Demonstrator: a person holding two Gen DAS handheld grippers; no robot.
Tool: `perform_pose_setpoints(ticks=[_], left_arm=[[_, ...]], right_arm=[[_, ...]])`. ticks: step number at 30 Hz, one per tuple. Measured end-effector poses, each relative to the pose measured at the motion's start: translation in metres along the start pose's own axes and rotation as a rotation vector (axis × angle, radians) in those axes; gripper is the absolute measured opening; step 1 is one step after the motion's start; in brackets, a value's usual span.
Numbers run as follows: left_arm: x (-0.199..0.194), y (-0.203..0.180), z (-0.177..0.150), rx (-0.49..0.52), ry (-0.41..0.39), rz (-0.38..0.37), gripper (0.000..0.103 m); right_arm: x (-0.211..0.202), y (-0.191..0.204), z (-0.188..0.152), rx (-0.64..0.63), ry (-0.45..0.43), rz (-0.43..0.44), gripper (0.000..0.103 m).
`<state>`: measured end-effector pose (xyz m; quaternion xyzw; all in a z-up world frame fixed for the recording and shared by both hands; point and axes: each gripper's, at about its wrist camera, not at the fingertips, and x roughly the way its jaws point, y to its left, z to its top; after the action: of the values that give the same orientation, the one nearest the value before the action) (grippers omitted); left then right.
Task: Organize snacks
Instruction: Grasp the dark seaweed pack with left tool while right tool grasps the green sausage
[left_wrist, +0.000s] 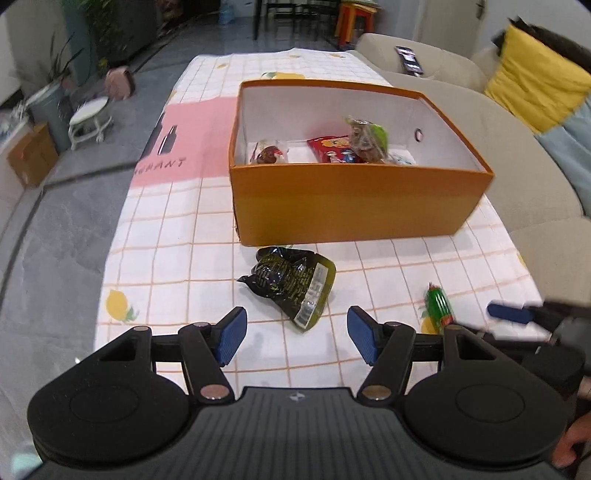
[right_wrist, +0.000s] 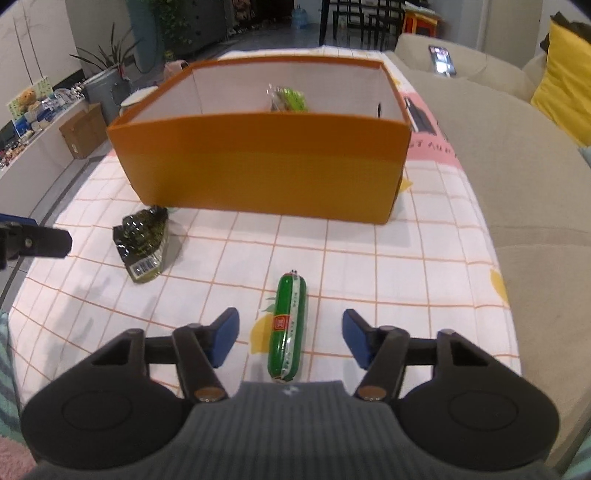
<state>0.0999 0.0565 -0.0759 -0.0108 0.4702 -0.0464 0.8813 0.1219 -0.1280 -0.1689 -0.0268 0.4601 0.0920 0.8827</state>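
Right tongs (right_wrist: 290, 334): released, jaws spread wide, nothing between the pads; low centre of the right wrist view.
Sausage stick (right_wrist: 288, 326): lies on the worktop (right_wrist: 406, 266) directly ahead of the right tongs, its near end between the open jaws; not touching either pad as far as the view shows.
Long axis: runs away from the camera, roughly in line with the tongs, so the jaws would close across its narrow width.
Nearer hand: right. In the left wrist view the stick sits far off at lower right.
Left tongs (left_wrist: 297, 334): released too, empty; dark green snack bag (left_wrist: 291, 286) lies just ahead of them, centre of frame, near the box's front wall.
Look of the stick: glossy green casing, red label patch mid-length, crimped ends; probably slick and rollable.
Orange box (right_wrist: 266, 162): upper centre, beyond both loose items, open-topped, several packets already inside.
Judgement: two snacks left outside; right-hand pick looks imminent.
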Motion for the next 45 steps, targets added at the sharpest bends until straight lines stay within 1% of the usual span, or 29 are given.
perform_pose_setpoints(ticks=[2,4,8,11,13,16,19,24,27,32,35,36,37,38,40,45], left_arm=[[0.01,0.005,0.004,-0.075,0.021,-0.014,0.073],[0.02,0.009,0.009,-0.125,0.029,-0.02,0.073],[0.04,0.015,0.015,-0.178,0.042,-0.003,0.073],[0.056,0.019,0.018,-0.193,0.051,0.028,0.073],[0.065,0.021,0.019,-0.178,0.058,0.038,0.073],[0.079,0.023,0.022,-0.135,0.079,0.067,0.073],[0.091,0.029,0.024,-0.134,0.097,0.048,0.073],[0.106,0.032,0.026,-0.145,0.112,0.048,0.073],[0.112,0.03,0.025,-0.131,0.105,0.035,0.073],[0.119,0.028,0.024,-0.142,0.093,0.012,0.072],[0.119,0.023,0.023,-0.119,0.07,0.019,0.061],[0.118,0.022,0.023,-0.118,0.065,0.017,0.055],[0.118,0.022,0.023,-0.12,0.062,0.015,0.046],[0.117,0.023,0.024,-0.126,0.059,0.006,0.042],[0.116,0.024,0.024,-0.143,0.053,-0.018,0.041],[0.107,0.018,0.022,-0.104,0.047,-0.023,0.04]], right_arm=[[0.008,0.001,0.0,-0.004,0.021,-0.004,0.053],[0.013,0.001,0.0,-0.006,0.037,0.001,0.046],[0.024,0.0,0.0,0.004,0.065,0.002,0.042],[0.031,-0.002,0.0,0.009,0.078,0.005,0.036],[0.036,-0.002,0.0,0.01,0.085,0.006,0.027],[0.04,-0.004,0.0,0.022,0.092,0.02,0.023],[0.044,-0.005,0.002,0.024,0.095,0.026,0.023],[0.048,-0.004,0.007,0.014,0.086,0.025,0.023],[0.05,-0.003,0.009,0.007,0.083,0.03,0.023],[0.051,0.002,0.01,-0.033,0.073,0.024,0.023],[0.052,0.002,0.011,-0.044,0.068,0.025,0.023],[0.052,0.003,0.011,-0.049,0.066,0.025,0.023],[0.052,0.003,0.011,-0.053,0.065,0.025,0.023],[0.052,0.003,0.011,-0.057,0.065,0.025,0.023],[0.052,0.003,0.012,-0.061,0.064,0.026,0.023],[0.052,0.003,0.012,-0.074,0.067,0.03,0.022]])
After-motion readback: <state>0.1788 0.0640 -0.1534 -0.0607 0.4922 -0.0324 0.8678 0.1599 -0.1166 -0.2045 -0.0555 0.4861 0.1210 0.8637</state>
